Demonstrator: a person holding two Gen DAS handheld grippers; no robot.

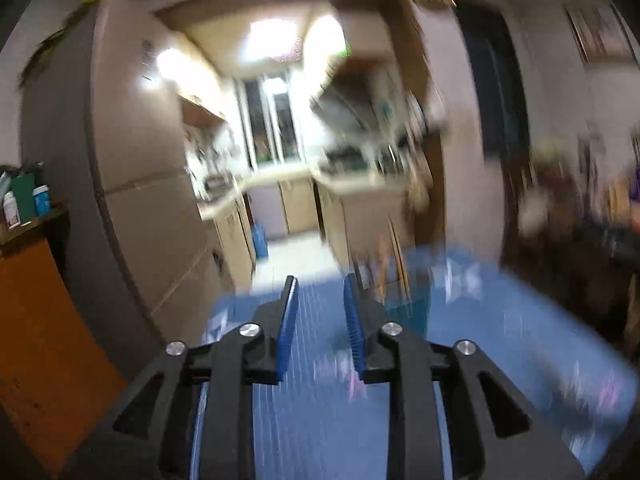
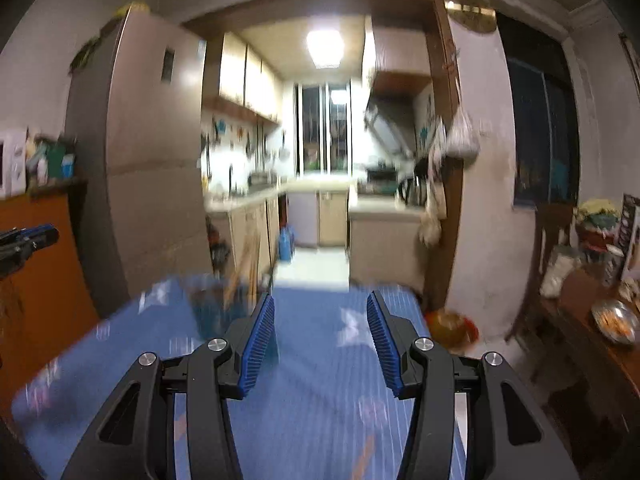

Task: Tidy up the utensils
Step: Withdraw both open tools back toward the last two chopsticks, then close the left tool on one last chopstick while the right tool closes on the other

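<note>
Left wrist view shows the left gripper (image 1: pixel 320 286) with its blue-padded jaws a narrow gap apart and nothing between them, held above a table with a blue striped cloth (image 1: pixel 500 320); right wrist view shows the right gripper (image 2: pixel 320 304) with its jaws wider apart, also empty, over the same cloth (image 2: pixel 312 380); neither claw touches anything. The utensils stand as a smeared bundle of wooden sticks in a teal holder (image 2: pixel 224 308) at the far edge of the table, left of the right claw and just right of the left one (image 1: pixel 400 280); blur hides what each piece is. The left claw's tip (image 2: pixel 32 238) pokes in at the left edge of the right view. A kitchen (image 2: pixel 320 160) lies beyond; the left view is badly streaked, its right side unreadable.
</note>
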